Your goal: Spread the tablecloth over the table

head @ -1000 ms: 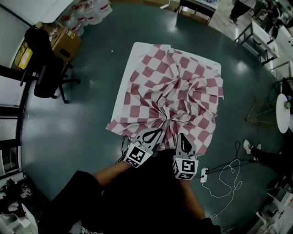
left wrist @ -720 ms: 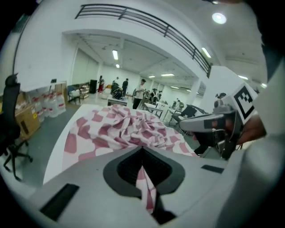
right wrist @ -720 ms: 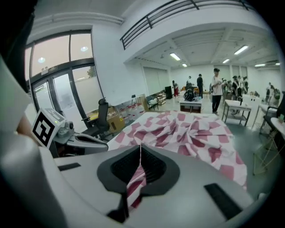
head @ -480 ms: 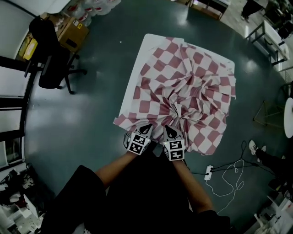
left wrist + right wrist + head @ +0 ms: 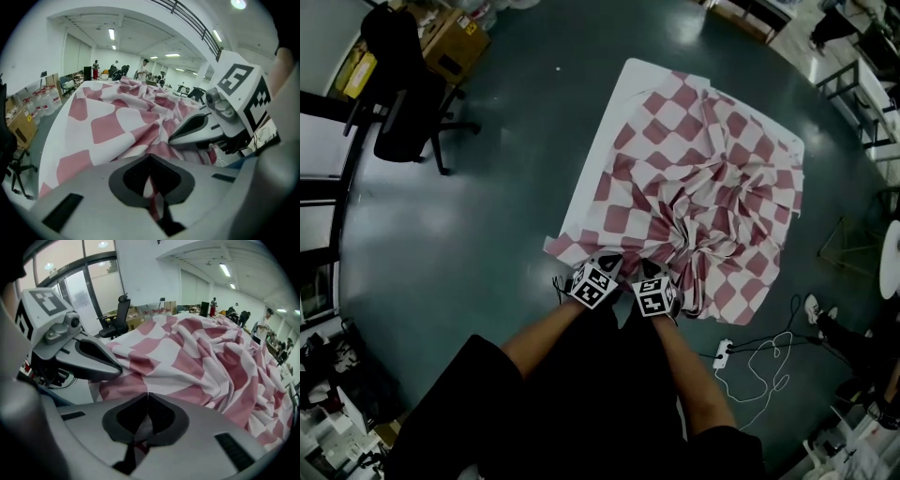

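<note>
A: So, nearest first. What are the hand-held grippers doing?

B: Left hand-held gripper [image 5: 609, 260] [image 5: 150, 161]: jaws together, clamped on a fold of the tablecloth [image 5: 703, 187] [image 5: 117, 117] [image 5: 206, 352]. Right hand-held gripper [image 5: 652, 270] [image 5: 147, 401] [image 5: 197, 131]: same, shut tight w/ cloth pinched in the jaws. They sit side by side, right one at 3 o'clock of the left, both at the bench's 6 o'clock edge.

A: And the cloth itself?

B: Red & white check, lying on the bench [image 5: 605, 141], bunched up. Creases fan out from the two grips toward 12 and 2. A bare white strip of bench shows along the 9 o'clock side; the rest is under cloth.

A: Further out?

B: Dark teal floor [image 5: 469, 244] all round. Power strip [image 5: 724, 353] w/ a white cable [image 5: 769, 370] at approx 4 o'clock. Black office chair [image 5: 403, 103] at 10, and a cardboard box [image 5: 455, 42] beyond it, approx 11.
</note>
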Motion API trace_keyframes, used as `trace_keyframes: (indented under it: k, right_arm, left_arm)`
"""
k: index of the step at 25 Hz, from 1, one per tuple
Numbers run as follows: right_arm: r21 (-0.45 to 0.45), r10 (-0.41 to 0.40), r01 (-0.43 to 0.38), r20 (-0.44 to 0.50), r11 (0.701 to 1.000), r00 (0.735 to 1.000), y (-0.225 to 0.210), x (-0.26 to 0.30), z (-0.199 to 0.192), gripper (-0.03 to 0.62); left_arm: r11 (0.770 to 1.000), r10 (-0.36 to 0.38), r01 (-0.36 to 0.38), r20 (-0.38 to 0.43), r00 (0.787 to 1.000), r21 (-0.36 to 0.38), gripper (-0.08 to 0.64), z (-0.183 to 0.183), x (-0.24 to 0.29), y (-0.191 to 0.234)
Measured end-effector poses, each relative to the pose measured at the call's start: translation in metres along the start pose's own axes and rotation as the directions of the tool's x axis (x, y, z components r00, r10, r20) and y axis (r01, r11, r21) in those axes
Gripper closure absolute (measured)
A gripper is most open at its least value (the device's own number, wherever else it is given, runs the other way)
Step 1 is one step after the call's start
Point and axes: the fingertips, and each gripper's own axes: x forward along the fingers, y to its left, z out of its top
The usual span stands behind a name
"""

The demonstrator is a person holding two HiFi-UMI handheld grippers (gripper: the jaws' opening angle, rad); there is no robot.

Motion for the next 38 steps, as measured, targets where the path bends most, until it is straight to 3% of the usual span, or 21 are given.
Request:
trace_keyframes:
  k: [6,13,17,19,21,24,28,34,38]
  right_arm:
    - [-0.005,0.035,-0.035,0.0,0.999,0.999,0.014,0.028,0.02,0.575]
    - [-0.102,0.12,-0.117,0.026,0.988,0.992,0.061,0.063,0.074,0.575]
    - [-0.079,0.19,-0.19,0.001,0.979,0.982,0.081,0.062,0.084,0.575]
    - [-0.089,0.158,-0.156,0.015,0.984,0.987,0.074,0.05,0.084,0.575]
    - [-0.07,0.073,-0.07,0.042,0.995,0.996,0.057,0.038,0.083,0.575]
    - [-0.023,-0.004,0.004,0.01,1.0,1.0,0.039,0.038,0.068,0.575]
    - [0.021,0.046,-0.046,-0.002,0.999,0.999,0.043,0.053,0.07,0.575]
    - [-0.064,0.157,-0.156,0.021,0.986,0.987,0.076,0.076,0.105,0.575]
    - [-0.076,0.166,-0.164,0.026,0.984,0.986,0.085,0.072,0.105,0.575]
  left_arm:
    - [1.0,0.03,-0.03,-0.018,0.999,0.002,0.549,-0.015,-0.001,0.033]
    - [0.98,0.152,-0.152,-0.008,0.988,-0.13,0.549,-0.035,-0.037,0.095]
    - [0.971,0.179,-0.18,-0.021,0.984,-0.157,0.549,-0.032,-0.057,0.11]
    - [0.978,0.159,-0.161,-0.022,0.987,-0.13,0.549,-0.022,-0.053,0.104]
    - [0.986,0.14,-0.141,-0.018,0.99,-0.092,0.549,-0.009,-0.044,0.1]
    - [0.989,0.122,-0.124,-0.031,0.992,-0.075,0.549,-0.004,-0.029,0.097]
    - [0.98,0.135,-0.134,-0.004,0.991,-0.146,0.549,-0.011,-0.029,0.103]
    - [0.958,0.232,-0.231,-0.011,0.973,-0.168,0.549,-0.031,-0.051,0.128]
    - [0.935,0.279,-0.277,-0.025,0.96,-0.222,0.549,-0.037,-0.064,0.141]
